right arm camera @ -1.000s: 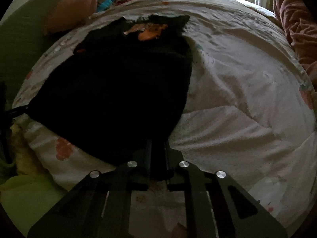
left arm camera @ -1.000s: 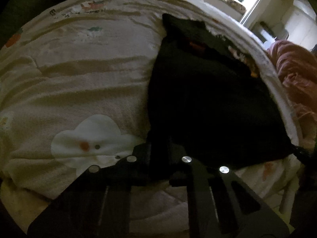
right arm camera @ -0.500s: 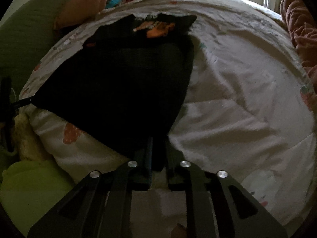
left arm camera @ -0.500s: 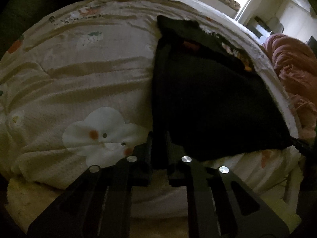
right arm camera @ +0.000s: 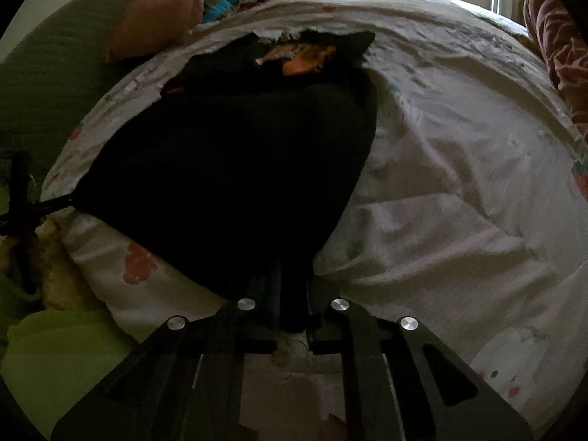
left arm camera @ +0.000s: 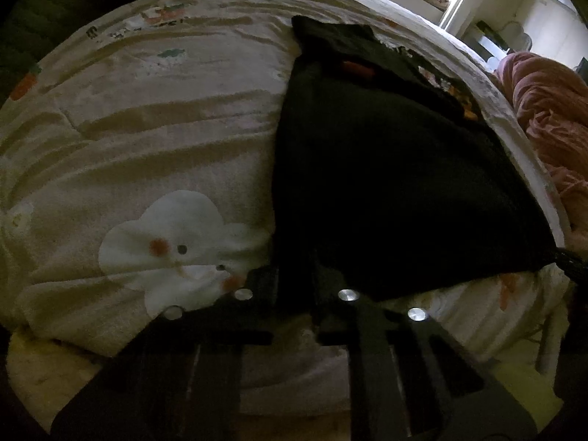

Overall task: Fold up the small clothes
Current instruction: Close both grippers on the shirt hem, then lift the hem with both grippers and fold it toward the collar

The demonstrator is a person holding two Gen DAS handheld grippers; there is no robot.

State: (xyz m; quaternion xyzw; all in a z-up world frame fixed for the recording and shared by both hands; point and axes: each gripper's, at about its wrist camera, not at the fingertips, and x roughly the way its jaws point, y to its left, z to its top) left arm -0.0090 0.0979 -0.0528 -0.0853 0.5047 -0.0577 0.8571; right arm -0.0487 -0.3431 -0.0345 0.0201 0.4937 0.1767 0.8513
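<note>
Here the black garment (left arm camera: 397, 169) stretches lengthwise away from both grippers, left gripper (left arm camera: 294, 283) and right gripper (right arm camera: 294, 294) each apparently clamped on a near corner

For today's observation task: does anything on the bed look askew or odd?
The black garment lies crooked, its far end bunched with orange print showing. Both grippers, left and right, pinch its near corners. The quilt is wrinkled.

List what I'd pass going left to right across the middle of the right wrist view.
Green cover → black garment → white quilt → pink blanket at the right edge.
</note>
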